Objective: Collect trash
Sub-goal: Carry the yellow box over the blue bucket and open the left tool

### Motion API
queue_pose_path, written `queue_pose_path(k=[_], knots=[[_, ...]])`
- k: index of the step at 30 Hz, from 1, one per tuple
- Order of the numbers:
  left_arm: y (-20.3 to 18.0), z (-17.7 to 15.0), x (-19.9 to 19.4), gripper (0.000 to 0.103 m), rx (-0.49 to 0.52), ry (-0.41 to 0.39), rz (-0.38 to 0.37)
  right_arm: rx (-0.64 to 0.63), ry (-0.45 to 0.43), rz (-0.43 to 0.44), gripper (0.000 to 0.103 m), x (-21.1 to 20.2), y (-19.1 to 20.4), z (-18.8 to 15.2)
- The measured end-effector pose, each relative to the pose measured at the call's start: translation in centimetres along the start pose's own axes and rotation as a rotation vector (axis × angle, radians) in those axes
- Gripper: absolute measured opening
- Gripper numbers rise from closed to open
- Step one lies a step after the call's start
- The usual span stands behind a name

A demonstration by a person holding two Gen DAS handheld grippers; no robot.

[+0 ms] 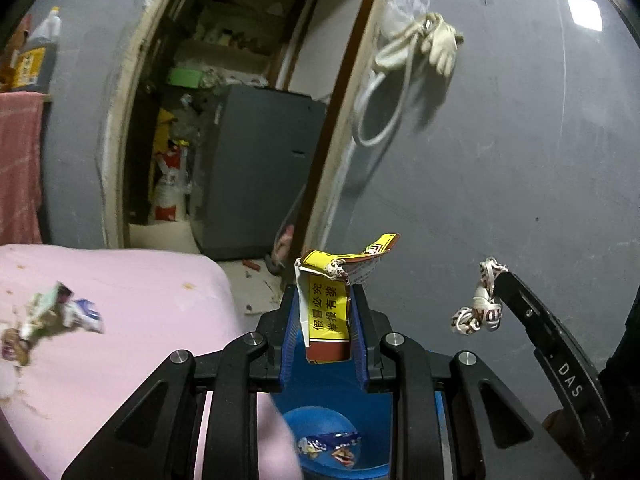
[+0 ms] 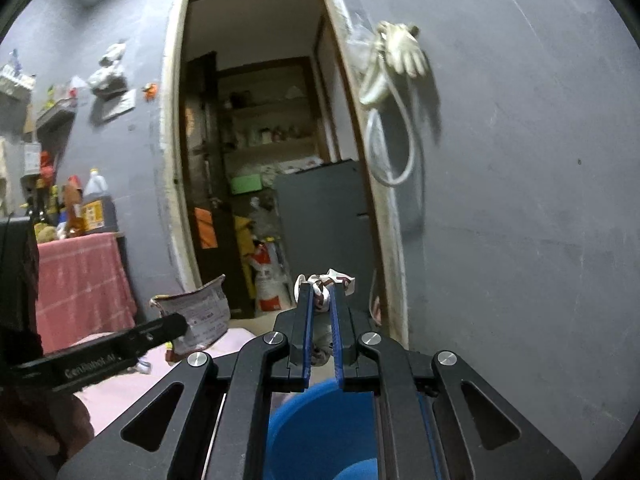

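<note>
Grey walls close the room ahead of both grippers, with a doorway opening onto shelves and a dark cabinet. Pale gloves and a loop of hose hang on the wall right of the doorway.

Below and left of the left gripper lies a pink surface strewn with more wrappers and crumbs. That gripper's jaws are narrow and clamp a torn yellow and red carton, which stands upright between the blue pads; its ragged top flap bends over to the right above the fingertips. Straight beneath the jaws sits a blue bin with a few wrappers already at its bottom.

To the right of the left gripper, the right gripper comes in at an angle. Its jaws are almost closed and pinch a crumpled white wrapper with red-brown print, which sticks out past the fingertips. The blue bin's rim shows just under this gripper too.

From the right wrist view, the left gripper reaches in from the left, the carton's grey printed side turned toward the camera. Bottles stand on a red cloth further left.
</note>
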State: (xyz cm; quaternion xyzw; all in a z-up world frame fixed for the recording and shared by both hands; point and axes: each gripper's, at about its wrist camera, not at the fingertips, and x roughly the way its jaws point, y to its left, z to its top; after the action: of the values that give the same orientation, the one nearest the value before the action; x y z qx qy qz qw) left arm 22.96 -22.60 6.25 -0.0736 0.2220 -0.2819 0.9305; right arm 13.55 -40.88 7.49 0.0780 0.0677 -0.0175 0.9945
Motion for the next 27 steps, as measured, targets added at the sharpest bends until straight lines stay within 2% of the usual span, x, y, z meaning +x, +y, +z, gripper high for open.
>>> queue_pose_path(k=[6, 13, 17, 21, 24, 27], knots=[[-0.5, -0.9, 3.8, 0.021, -0.016, 0.109, -0.013, 0.067, 0.076, -0.038, 0.007, 1.7, -2.9, -0.9], [-0.2, -2.5, 6.7, 0.023, -0.041, 0.205, -0.005, 0.121, 0.178, -0.066, 0.007, 3.4, -4.5, -2.0], [0.9, -3.3, 8.4, 0.025, -0.082, 0.302, 0.020, 0.157, 0.261, -0.072, 0.009, 4.9, -5.1, -3.3], [2.0, -3.7, 8.5, 0.037, -0.117, 0.308, 0.034, 0.186, 0.323, -0.069, 0.011, 5.9, -5.6, -4.1], [2.2, -3.8, 8.2, 0.041, -0.104, 0.312, 0.049, 0.188, 0.336, -0.077, 0.027, 5.9, -5.5, -4.1], [2.2, -3.8, 7.6, 0.046, -0.092, 0.296, 0.058, 0.175, 0.330, -0.094, 0.029, 5.7, -5.4, -3.9]])
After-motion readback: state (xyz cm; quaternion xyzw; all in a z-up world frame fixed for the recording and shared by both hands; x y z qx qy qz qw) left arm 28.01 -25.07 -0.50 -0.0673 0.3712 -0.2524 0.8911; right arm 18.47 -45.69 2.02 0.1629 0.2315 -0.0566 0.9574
